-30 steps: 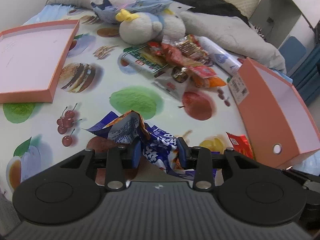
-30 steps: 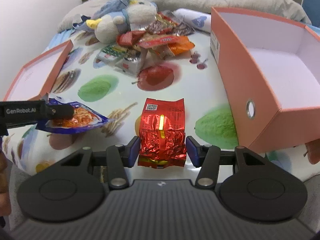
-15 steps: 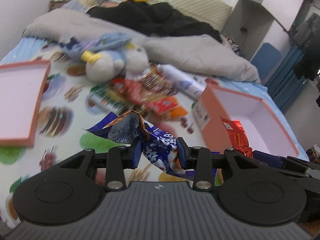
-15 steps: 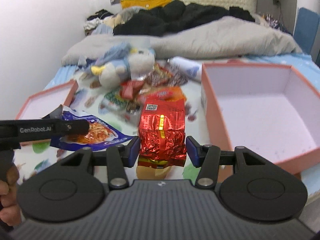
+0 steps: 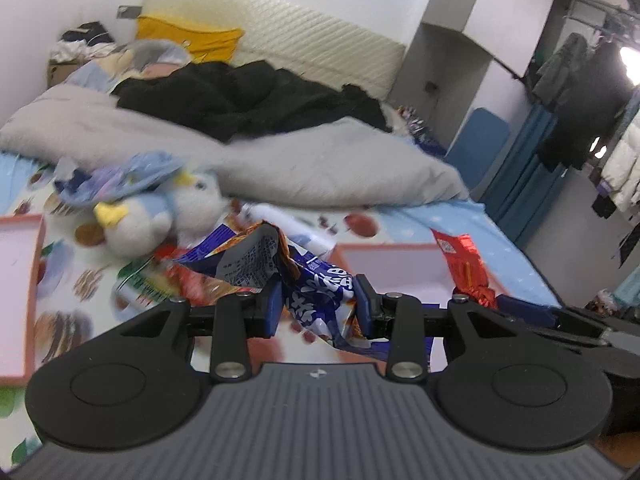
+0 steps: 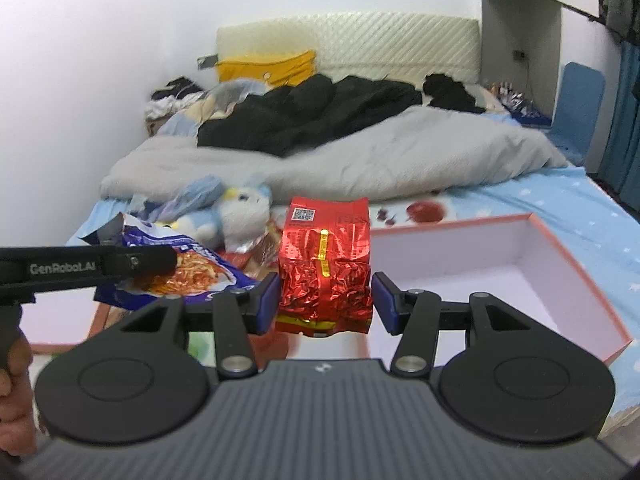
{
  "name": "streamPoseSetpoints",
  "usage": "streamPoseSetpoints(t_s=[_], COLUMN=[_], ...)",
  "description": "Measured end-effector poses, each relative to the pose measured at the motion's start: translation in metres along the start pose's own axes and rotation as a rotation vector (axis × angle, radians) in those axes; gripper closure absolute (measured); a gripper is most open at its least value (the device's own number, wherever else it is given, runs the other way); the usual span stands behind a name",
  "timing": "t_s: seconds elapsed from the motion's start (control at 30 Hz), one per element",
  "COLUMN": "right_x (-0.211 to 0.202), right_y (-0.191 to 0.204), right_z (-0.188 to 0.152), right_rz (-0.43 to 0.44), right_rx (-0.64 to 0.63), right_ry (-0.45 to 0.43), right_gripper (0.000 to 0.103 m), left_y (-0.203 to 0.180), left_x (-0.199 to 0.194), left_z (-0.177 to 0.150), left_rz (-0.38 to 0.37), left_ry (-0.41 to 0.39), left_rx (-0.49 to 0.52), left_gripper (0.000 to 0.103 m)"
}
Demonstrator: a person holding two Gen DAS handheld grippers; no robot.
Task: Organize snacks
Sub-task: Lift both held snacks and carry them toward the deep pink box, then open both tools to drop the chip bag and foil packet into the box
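Observation:
My left gripper (image 5: 318, 306) is shut on a crumpled blue and orange snack bag (image 5: 308, 280), held up in the air above the bed. My right gripper (image 6: 326, 300) is shut on a red foil pack (image 6: 325, 276), also lifted clear. The right wrist view shows the blue bag (image 6: 180, 268) again at the left, clamped in the left gripper's black finger (image 6: 120, 266). The red pack (image 5: 464, 266) appears at the right of the left wrist view. An open orange box (image 6: 576, 280) with a white inside lies below and to the right of the red pack.
A pile of snack packets (image 5: 180, 280) lies by a plush penguin (image 5: 160, 216) on the fruit-print sheet. The box lid (image 5: 24, 280) lies at the left. A grey duvet (image 6: 360, 160) and black clothes (image 6: 320, 112) cover the far half of the bed. A person's hand (image 6: 12, 384) shows at lower left.
Both grippers have risen from the sheet with their packs still gripped. The views now take in the headboard and wall, and the open box lies lower in view.

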State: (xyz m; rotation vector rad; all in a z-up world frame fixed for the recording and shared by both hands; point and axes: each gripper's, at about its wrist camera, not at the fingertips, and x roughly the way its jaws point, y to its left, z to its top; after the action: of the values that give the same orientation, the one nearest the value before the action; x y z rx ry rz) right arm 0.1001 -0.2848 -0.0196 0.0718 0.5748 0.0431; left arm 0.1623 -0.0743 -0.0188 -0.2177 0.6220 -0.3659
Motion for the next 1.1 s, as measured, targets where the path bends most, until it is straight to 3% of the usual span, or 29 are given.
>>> streamPoseSetpoints(t_s=[0.2,0.47,0.77,1.1], right_x=[-0.007,-0.002,0.031,0.067], right_y=[-0.024,-0.065,-0.112,-0.151], right_z=[0.010,0.014,-0.012,-0.044], right_rz=[-0.022,-0.068,-0.132,-0.161], right_rx=[0.022,0.046,0.095,0.150], right_ry=[-0.031,-0.050,0.045,0.162], right_gripper=[0.050,0.050,0.050,0.050], left_y=[-0.034,-0.077,-0.118,-0.125], left_x=[0.007,0.042,0.123,0.201], left_z=[0.020,0.025,-0.001,-0.034], left_rz=[-0.043,-0.086,-0.097,-0.082], left_ry=[-0.022,0.008,0.165,0.316], left_rx=[0.037,0.050,0.123,0.167], left_gripper=[0.061,0.061,0.061,0.061])
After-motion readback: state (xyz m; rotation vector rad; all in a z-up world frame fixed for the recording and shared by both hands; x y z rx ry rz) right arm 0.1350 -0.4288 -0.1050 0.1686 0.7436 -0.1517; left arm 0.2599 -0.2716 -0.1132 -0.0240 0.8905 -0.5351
